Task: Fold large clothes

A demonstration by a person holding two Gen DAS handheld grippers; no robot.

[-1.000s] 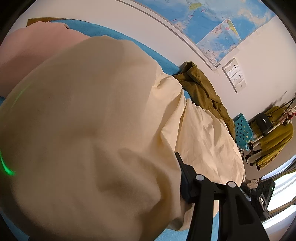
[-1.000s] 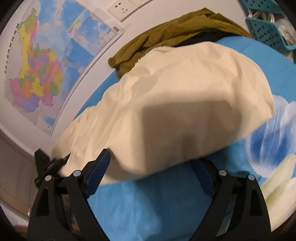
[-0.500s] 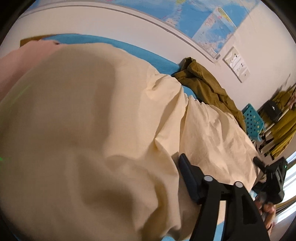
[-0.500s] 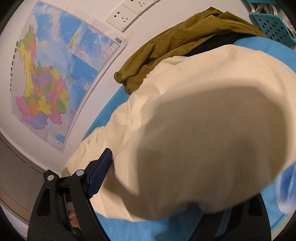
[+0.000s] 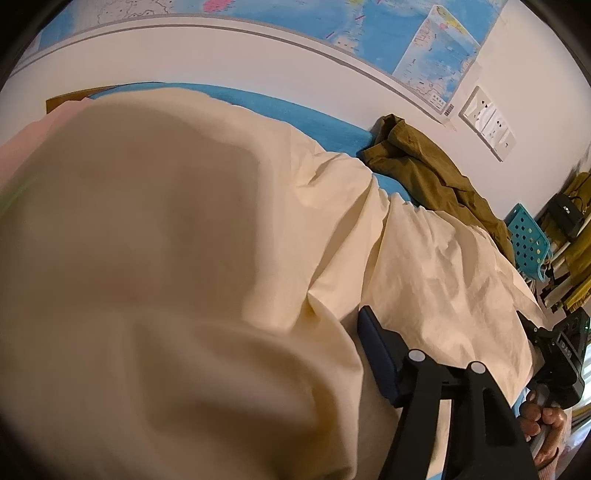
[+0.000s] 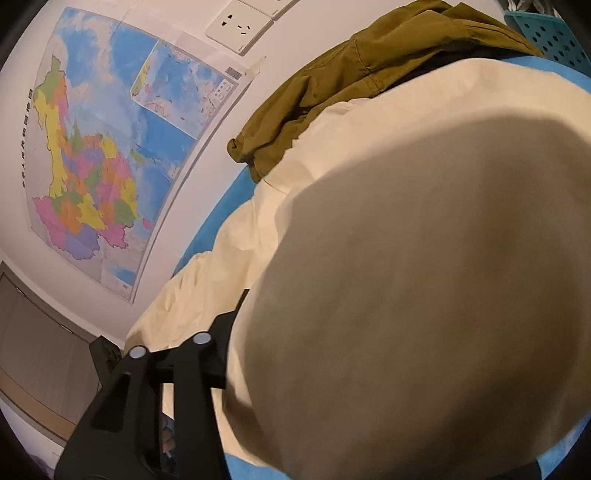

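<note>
A large cream cloth [image 5: 436, 266] lies rumpled over the blue bed [image 5: 295, 114]. A bunched fold of it rises right up to the left wrist camera. My left gripper [image 5: 258, 332] has that fold between its closing jaws. Only its right finger [image 5: 380, 354] shows, its blue pad against the cloth. In the right wrist view the cream cloth [image 6: 424, 277] swells over my right gripper [image 6: 325, 325], whose jaws are closing around it. Only the left finger [image 6: 218, 350] shows there, at the cloth's edge. The right gripper's body [image 5: 557, 354] and a hand [image 5: 543, 424] sit at the cloth's far end.
An olive garment [image 5: 436, 177] lies crumpled on the bed against the white wall. A pink cloth [image 5: 22, 147] sits at the bed's left end. Maps [image 6: 110, 147] and sockets [image 6: 240, 26] are on the wall. A teal perforated basket [image 5: 524, 236] stands past the bed.
The right gripper has pushed forward and its jaws have narrowed, so the cloth now covers its right finger and most of the view. The left gripper has tilted slightly, still buried in the fold.
</note>
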